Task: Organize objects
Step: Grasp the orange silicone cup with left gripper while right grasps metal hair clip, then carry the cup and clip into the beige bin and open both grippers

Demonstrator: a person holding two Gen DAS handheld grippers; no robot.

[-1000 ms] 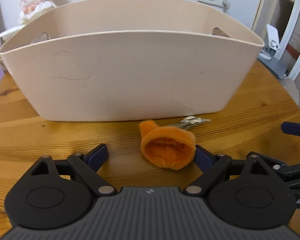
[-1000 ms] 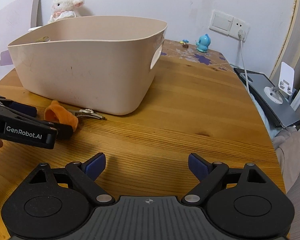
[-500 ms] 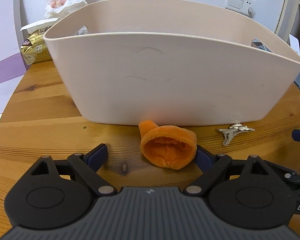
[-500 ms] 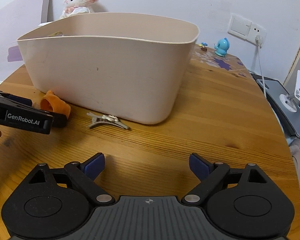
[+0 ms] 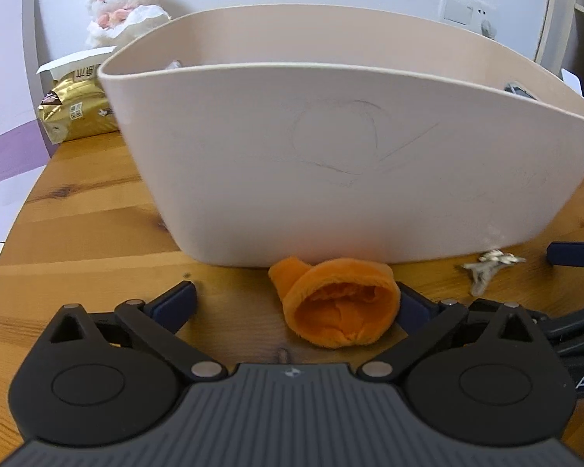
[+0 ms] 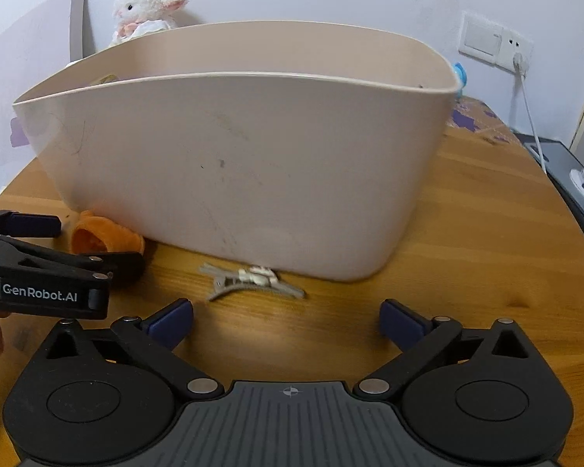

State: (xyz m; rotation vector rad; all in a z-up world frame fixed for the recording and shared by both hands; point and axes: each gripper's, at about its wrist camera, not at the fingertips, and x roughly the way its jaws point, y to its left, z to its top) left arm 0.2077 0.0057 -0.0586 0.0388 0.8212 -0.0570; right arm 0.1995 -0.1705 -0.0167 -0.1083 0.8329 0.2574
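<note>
Orange plush cup [image 5: 340, 305] sits between our spread left tongs [image 5: 296, 303], ready for binning, while our right tongs [image 6: 286, 321] gape before the hair clip [image 6: 253, 280].

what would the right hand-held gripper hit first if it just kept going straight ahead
Probably the grey hair clip, lying on the table just ahead of the open right hand-held gripper. Directly behind the clip stands the beige bin. Depth is uncertain; higher up, it would meet the bin wall.

Both grippers [image 6: 286, 321]: blk bodies, navy pads [image 6: 169, 321], "GenRobot.AI" lettering.
</note>
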